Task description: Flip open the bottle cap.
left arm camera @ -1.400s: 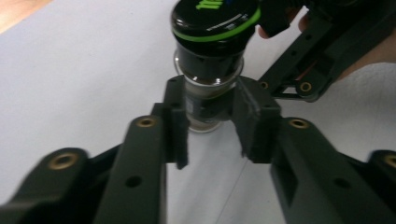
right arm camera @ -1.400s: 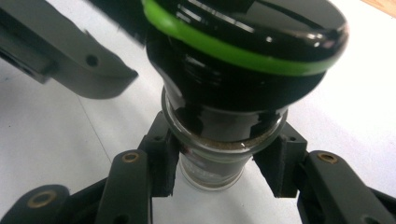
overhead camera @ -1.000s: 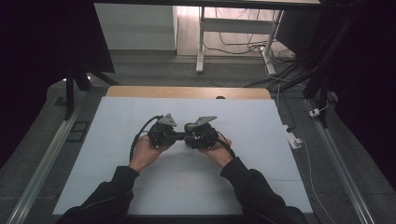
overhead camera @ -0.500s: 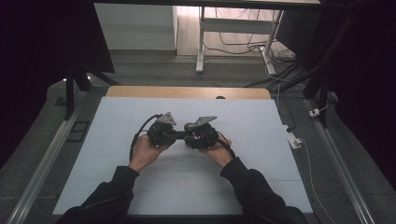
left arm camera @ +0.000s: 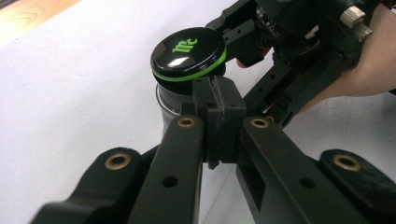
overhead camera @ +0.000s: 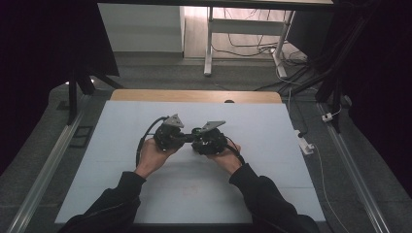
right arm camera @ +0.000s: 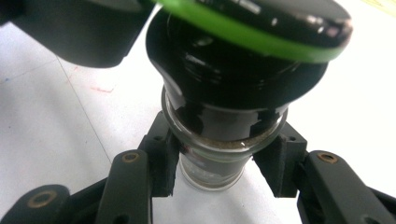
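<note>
A small glass jar (right arm camera: pixel 212 158) with a black, green-ringed cap (left arm camera: pixel 188 52) is being held above the white table (overhead camera: pixel 121 141).

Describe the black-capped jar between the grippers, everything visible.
The jar is small, clear glass, with brownish powder inside and a glossy black cap bearing a green ring and green logo. It is held above the white table. The right gripper clamps its glass body from both sides; the left gripper, jaws together, sits against the cap's underside.
</note>
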`<state>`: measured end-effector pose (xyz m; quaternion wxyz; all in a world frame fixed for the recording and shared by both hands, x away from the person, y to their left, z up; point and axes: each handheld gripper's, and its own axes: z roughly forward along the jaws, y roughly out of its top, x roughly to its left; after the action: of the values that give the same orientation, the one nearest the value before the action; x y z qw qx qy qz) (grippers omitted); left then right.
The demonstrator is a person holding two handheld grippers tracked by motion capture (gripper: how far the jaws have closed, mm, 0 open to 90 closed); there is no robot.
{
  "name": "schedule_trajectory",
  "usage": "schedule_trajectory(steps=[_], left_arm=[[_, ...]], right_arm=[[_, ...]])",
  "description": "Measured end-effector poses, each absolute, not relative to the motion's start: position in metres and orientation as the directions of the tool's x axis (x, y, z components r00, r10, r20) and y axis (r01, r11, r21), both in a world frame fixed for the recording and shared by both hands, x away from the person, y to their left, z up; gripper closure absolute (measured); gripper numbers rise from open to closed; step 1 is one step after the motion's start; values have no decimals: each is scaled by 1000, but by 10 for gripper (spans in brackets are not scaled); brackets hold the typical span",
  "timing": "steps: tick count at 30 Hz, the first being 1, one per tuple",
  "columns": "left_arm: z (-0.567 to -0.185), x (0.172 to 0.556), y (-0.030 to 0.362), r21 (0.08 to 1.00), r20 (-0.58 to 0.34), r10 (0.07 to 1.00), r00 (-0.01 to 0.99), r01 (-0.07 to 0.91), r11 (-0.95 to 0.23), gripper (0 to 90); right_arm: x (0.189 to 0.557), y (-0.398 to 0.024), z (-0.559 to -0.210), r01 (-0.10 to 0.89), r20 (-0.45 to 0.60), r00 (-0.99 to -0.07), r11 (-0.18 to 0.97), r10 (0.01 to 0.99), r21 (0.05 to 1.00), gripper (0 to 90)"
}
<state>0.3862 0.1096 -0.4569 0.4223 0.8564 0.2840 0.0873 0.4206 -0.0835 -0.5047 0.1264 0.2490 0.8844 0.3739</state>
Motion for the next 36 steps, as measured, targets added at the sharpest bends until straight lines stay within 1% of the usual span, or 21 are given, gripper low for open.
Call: schedule_trajectory(steps=[17,26,33,36], left_arm=[[-444,399,113,798,-102,596,797,423,-429,890],[-448,414,116,788,-121,632,765,461,-408,890],[-448,411,118,787,-112,623,774,452,-420,886],[-447,409,118,786,-109,616,780,447,-426,854]], right_arm=[[421,-84,-505,342,-40,-846,598,532,725,524],[421,-84,-504,336,-46,-849,605,526,722,523],[421,-83,-504,335,-49,-848,606,527,722,521],[421,-83,-504,346,-42,-846,607,532,716,508]])
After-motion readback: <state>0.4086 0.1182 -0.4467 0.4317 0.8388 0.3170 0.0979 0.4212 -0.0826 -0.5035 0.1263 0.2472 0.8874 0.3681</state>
